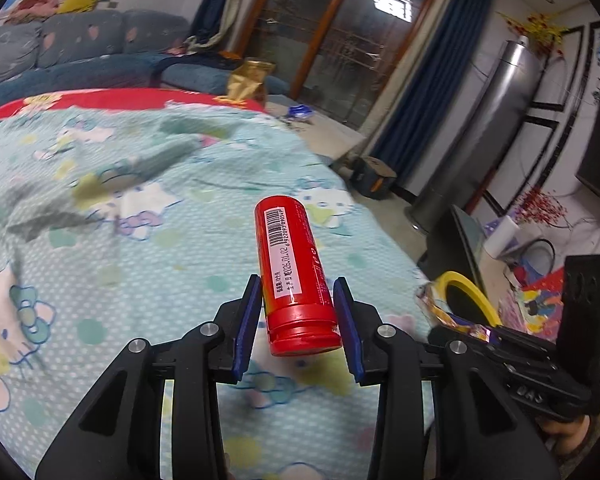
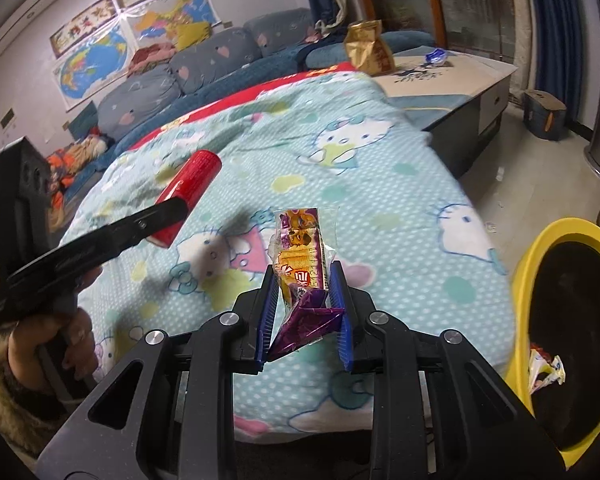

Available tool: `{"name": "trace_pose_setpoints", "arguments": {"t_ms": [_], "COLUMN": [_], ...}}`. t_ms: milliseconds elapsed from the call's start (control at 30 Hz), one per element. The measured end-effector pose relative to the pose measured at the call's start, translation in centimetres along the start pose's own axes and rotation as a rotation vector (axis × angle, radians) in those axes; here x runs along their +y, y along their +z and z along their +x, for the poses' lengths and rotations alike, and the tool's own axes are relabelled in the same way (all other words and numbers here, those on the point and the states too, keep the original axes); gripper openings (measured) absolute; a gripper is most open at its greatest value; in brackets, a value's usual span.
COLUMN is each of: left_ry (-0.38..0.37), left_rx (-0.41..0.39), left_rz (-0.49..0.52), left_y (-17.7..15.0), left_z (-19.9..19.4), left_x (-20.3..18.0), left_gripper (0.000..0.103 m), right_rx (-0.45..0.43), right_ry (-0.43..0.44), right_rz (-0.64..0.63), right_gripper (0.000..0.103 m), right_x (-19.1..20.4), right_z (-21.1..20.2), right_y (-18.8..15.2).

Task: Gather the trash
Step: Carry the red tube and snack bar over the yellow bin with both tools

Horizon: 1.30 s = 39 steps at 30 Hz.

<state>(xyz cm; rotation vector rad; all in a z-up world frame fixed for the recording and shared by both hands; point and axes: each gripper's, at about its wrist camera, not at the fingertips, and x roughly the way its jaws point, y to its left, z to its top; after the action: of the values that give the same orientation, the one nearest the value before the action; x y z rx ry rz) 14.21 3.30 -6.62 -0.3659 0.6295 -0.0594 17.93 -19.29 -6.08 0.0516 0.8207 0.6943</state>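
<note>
My left gripper (image 1: 298, 300) is shut on a red cylindrical bottle (image 1: 294, 268) with a white barcode label, held above the bed. The bottle (image 2: 190, 184) and the left gripper (image 2: 168, 210) also show in the right wrist view, at the left. My right gripper (image 2: 305, 280) is shut on a purple and yellow snack wrapper (image 2: 302, 264), held over the bed's front edge. A yellow-rimmed black trash bin (image 2: 556, 232) stands to the right of it, with a crumpled wrapper (image 2: 546, 372) inside. In the left wrist view the right gripper (image 1: 460, 326) is at the right, next to the bin rim (image 1: 470, 288).
A light blue cartoon-print blanket (image 2: 340, 160) covers the bed. A gold bag (image 2: 368, 48) and a blue wrapper (image 2: 436, 56) lie on a low table (image 2: 484, 76) behind. A sofa (image 2: 204, 68) runs along the wall. A tall silver cylinder (image 1: 488, 120) and a box (image 1: 374, 176) stand on the floor.
</note>
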Motion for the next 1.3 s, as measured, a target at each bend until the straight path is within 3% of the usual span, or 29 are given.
{"name": "trace_pose_setpoints", "arguments": {"t_ms": [1300], "left_ry": [-0.197], "left_rx": [0.018], "left_rz": [0.241], "left_y": [-1.2], "left_z": [0.8], "left_x": [-11.1], "left_gripper": [0.032], "right_rx": [-0.171], "right_ry": [-0.166], "right_rz": [0.262], "right_gripper": [0.02], "right_x": [-11.0], "right_z": [-7.7], "right_y": [-0.2]}}
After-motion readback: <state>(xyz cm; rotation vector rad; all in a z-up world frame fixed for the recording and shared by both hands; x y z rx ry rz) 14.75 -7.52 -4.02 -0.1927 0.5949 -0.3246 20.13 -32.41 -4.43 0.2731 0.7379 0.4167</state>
